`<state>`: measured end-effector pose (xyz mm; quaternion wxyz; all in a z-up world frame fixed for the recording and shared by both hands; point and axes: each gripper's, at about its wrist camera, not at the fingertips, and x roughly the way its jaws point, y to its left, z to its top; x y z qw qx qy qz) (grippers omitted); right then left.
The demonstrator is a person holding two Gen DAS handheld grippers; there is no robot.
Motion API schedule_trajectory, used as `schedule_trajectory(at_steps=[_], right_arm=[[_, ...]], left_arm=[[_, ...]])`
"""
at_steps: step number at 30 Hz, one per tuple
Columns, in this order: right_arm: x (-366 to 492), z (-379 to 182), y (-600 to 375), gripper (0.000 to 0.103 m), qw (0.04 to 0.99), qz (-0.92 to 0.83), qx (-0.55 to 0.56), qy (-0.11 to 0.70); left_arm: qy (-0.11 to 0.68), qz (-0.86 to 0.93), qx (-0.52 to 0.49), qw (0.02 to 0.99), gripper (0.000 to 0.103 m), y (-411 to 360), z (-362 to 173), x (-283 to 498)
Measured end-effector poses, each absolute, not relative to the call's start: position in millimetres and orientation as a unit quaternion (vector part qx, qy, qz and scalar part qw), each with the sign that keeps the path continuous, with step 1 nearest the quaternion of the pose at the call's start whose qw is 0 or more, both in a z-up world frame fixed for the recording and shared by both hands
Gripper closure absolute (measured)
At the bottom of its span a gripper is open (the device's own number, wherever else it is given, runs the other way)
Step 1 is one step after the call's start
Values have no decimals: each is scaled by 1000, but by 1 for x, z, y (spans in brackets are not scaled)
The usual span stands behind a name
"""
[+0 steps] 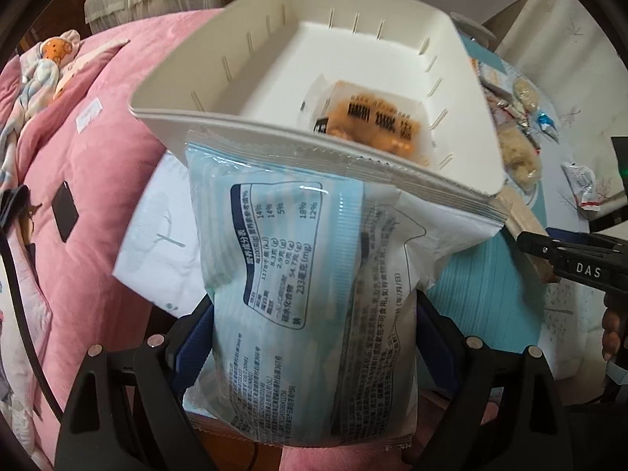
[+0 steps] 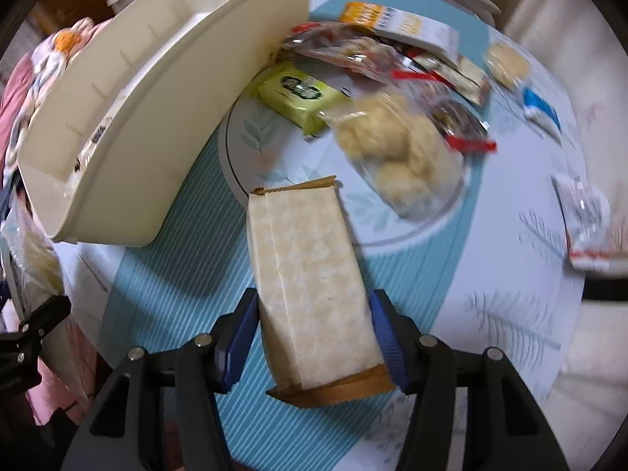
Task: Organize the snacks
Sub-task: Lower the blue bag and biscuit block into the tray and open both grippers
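Note:
My left gripper [image 1: 314, 337] is shut on a large white and pale blue snack bag [image 1: 298, 243], back label facing the camera. The bag's top edge overlaps the near rim of a white plastic bin [image 1: 353, 47]. Inside the bin lies an orange snack pack [image 1: 373, 121]. My right gripper [image 2: 314, 337] is shut on a long beige packet [image 2: 310, 267] with brown ends, its blue pads against both long sides, over the striped teal mat [image 2: 176, 274]. In the right wrist view the bin [image 2: 157, 117] stands to the left of that packet.
A plate [image 2: 255, 145] behind the beige packet carries a green packet [image 2: 302, 94], a clear bag of pale round cookies [image 2: 396, 149] and red-trimmed wrappers [image 2: 451, 117]. Beyond it lie an orange and white box [image 2: 396, 19] and more small packets [image 2: 588, 227]. A pink bedcover [image 1: 98, 157] lies left.

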<state>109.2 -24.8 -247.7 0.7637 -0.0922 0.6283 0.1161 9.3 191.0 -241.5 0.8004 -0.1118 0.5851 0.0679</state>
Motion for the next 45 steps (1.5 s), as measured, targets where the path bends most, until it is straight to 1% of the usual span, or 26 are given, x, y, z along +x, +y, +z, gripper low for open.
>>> schedule_trajectory(at_steps=[6,14,19,28,37,45], right_arm=[[100,-234,-40,47,764,105,-36,636],[82,-208,-54,47,778,100,26,620],[76,-184,-48,47,789,92,57,606],[80,-146,-23,47,817,50,109,564],[98,-126,20,47,842,16,140,521],[123,-124,60,47,855,12,174,488]], left_arm=[[568,53,-101,815,13,193,-205,-4],[547,24,-76,834,13,196,-157,-1],[549,-19,-53,834,13,201,-145,21],[527,-100,21,844,13,220,-113,81],[515,-133,64,844,12,253,-103,143],[547,-155,72,819,11,276,-121,196]])
